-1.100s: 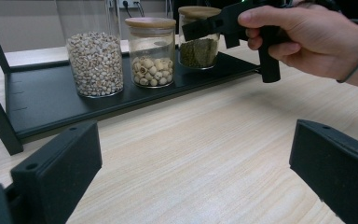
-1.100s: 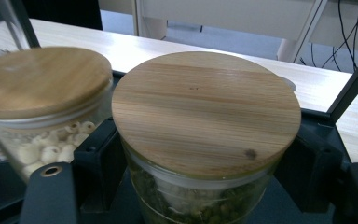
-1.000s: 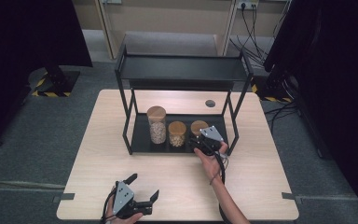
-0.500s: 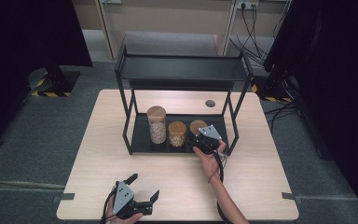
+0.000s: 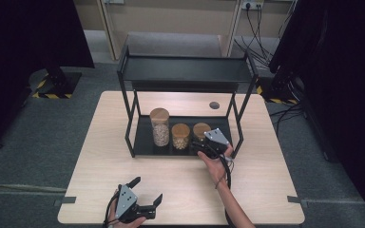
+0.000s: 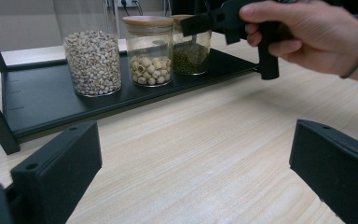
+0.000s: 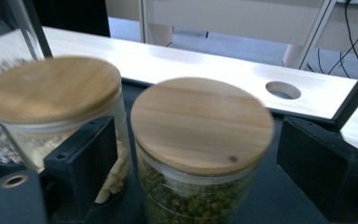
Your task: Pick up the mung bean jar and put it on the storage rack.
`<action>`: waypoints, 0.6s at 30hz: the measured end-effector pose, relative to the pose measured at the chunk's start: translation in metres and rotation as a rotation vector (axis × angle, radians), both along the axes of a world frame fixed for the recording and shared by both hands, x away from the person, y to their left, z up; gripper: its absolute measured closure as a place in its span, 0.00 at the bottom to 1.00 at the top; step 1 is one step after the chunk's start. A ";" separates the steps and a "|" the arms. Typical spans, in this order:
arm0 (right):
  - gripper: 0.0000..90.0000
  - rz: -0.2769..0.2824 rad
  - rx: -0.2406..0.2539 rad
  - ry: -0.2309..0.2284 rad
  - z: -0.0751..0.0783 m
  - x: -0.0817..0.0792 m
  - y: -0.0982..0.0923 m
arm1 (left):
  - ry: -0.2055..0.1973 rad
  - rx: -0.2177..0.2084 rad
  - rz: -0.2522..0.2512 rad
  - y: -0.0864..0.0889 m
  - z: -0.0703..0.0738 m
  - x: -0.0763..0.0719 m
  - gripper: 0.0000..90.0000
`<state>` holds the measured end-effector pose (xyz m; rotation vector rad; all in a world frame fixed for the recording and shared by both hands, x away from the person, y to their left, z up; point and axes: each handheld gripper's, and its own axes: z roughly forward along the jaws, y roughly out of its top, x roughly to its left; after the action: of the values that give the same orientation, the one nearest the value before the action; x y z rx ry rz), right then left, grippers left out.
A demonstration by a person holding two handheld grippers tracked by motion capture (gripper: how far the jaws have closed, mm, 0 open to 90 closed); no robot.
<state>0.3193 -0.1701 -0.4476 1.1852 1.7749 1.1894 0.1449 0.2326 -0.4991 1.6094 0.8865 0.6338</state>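
Right gripper point(image 5: 203, 145) at the green-bean jar point(image 7: 200, 154), its fingers just opened and standing either side of it.

The green-bean jar stands on the lower tray point(image 5: 145, 137) of the black rack point(image 5: 185, 71), at the right end of a row of three wooden-lidded jars; just left of it is the jar of pale round seeds point(image 5: 180, 136), then the taller grain jar point(image 5: 160, 127). In the right gripper view the fingers flank the green-bean jar below its lid, with a clear gap on the right side, so the pads do not press it. The left gripper point(image 5: 147, 196) rests well in front of the rack, near the worktop's point(image 5: 266, 180) front edge, its fingers spread wide with only bare worktop between them.
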 end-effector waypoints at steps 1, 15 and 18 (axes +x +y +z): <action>0.11 -0.002 0.005 -0.002 0.002 -0.002 -0.001 | 0.000 0.000 0.000 0.000 0.000 0.000 0.02; 0.05 0.031 0.077 -0.011 0.009 -0.028 -0.022 | 0.001 0.003 0.001 0.000 0.000 0.000 0.02; 0.05 0.042 0.081 -0.018 0.009 -0.036 -0.026 | 0.001 0.005 0.000 0.000 0.000 0.000 0.02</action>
<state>0.2828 -0.1963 -0.4382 1.1845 1.7605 1.3034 0.1450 0.2324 -0.4989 1.6140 0.8859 0.6356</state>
